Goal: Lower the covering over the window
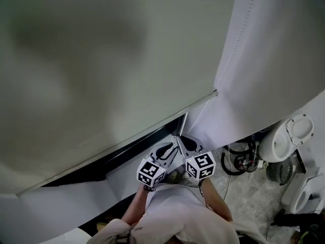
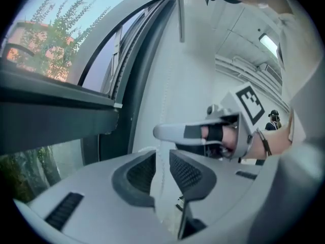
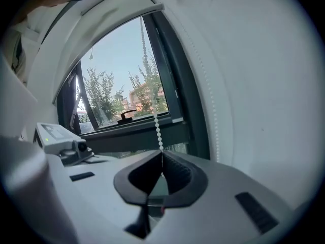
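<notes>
A grey-white roller blind hangs over most of the window, and its bottom bar runs diagonally above a dark strip of uncovered window. Both grippers sit close together below the bar's right end. My right gripper is shut on the white bead chain, which rises in front of the glass. My left gripper has its jaws parted; the chain passes blurred through the gap without being pinched. In the head view the left gripper is just left of the right gripper.
A white curtain or wall panel hangs at the right. Below it on the floor are white fixtures, a small fan and coiled cables. The dark window frame lies straight ahead of the right gripper.
</notes>
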`<state>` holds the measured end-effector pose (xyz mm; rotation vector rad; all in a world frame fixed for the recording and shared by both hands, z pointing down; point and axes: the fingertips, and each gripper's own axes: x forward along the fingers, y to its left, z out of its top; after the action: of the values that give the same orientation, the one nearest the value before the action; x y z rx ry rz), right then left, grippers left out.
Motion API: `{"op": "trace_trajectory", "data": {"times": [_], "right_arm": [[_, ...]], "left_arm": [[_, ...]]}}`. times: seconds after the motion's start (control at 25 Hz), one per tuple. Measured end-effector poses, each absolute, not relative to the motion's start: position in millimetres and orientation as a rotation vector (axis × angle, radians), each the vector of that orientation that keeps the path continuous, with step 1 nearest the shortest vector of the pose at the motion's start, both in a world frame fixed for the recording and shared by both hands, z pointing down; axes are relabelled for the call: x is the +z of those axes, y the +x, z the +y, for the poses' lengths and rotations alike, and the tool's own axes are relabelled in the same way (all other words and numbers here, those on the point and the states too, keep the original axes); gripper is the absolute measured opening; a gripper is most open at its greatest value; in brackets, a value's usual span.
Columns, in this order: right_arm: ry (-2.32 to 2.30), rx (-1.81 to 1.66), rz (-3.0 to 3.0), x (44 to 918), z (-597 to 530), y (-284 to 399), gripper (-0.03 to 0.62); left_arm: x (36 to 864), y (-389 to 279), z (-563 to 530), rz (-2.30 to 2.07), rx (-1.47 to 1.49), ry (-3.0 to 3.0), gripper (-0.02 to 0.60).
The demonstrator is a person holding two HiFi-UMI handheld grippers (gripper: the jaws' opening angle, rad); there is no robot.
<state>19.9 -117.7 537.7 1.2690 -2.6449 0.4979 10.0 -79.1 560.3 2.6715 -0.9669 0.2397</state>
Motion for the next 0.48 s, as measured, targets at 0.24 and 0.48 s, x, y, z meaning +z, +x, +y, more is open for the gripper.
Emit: {"op": "trace_trajectory", "data": {"times": [0.24, 0.48], "right_arm": [[1.250, 0.546, -2.614, 560, -114, 20, -0.003], [1.251, 0.547, -2.612, 563, -114, 21, -0.003]], "left_arm": [[504, 2, -82, -1.011, 0.136, 2.760, 0.077], [446, 4, -91, -1.041, -0.049, 2.828, 0.077]]}}
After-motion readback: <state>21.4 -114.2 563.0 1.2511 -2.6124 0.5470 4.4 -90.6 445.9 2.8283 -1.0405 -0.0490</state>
